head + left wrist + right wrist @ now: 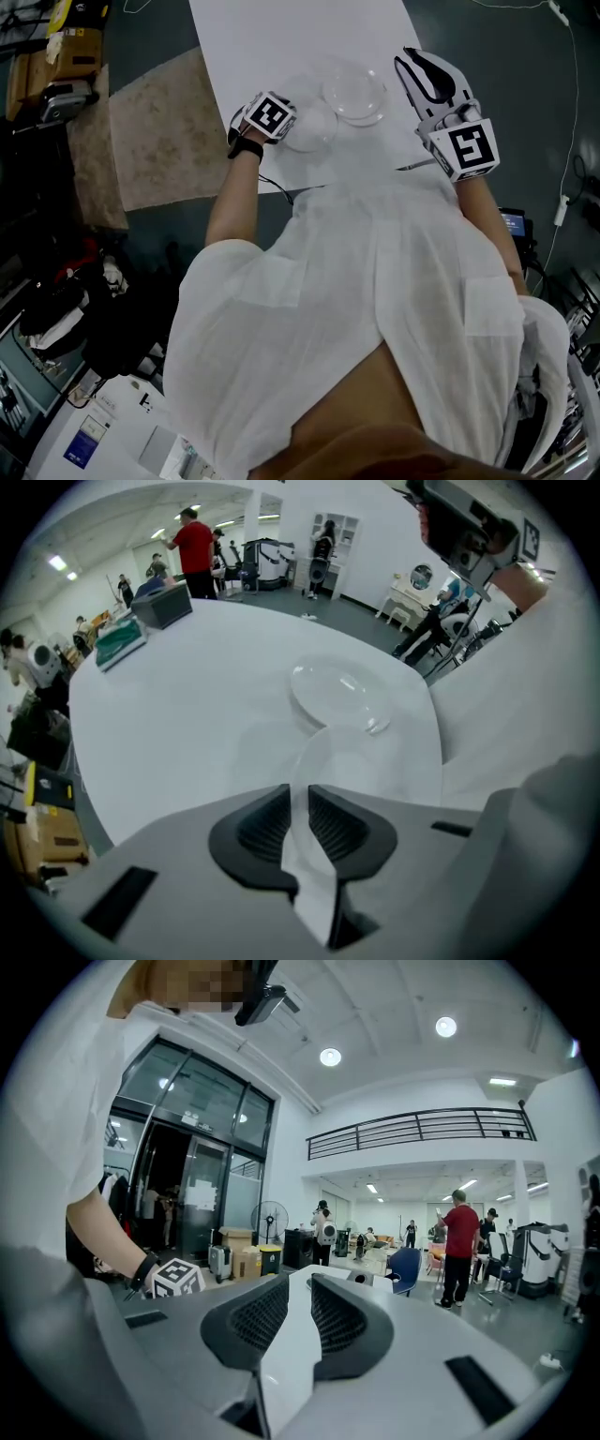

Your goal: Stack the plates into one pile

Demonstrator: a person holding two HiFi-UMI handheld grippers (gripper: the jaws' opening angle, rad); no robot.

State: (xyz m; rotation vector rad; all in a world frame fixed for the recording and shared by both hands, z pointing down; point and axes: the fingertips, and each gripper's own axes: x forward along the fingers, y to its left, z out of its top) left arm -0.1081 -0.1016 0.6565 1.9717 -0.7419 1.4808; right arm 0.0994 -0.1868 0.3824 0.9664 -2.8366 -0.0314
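Left gripper [300,797] pinches the rim of one clear plate [345,757], presumably to carry it onto the second plate [339,694] at 12 o'clock on the bench [187,696]. Right gripper [300,1283], empty and slightly parted, stands clear.

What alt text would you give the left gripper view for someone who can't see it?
The left gripper pinches the near rim of a clear plate; a second clear plate lies just beyond it on the white table.

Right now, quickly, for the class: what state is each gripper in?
Left gripper: jaws closed on the rim of a clear round plate.
Right gripper: jaws slightly apart, holding nothing.
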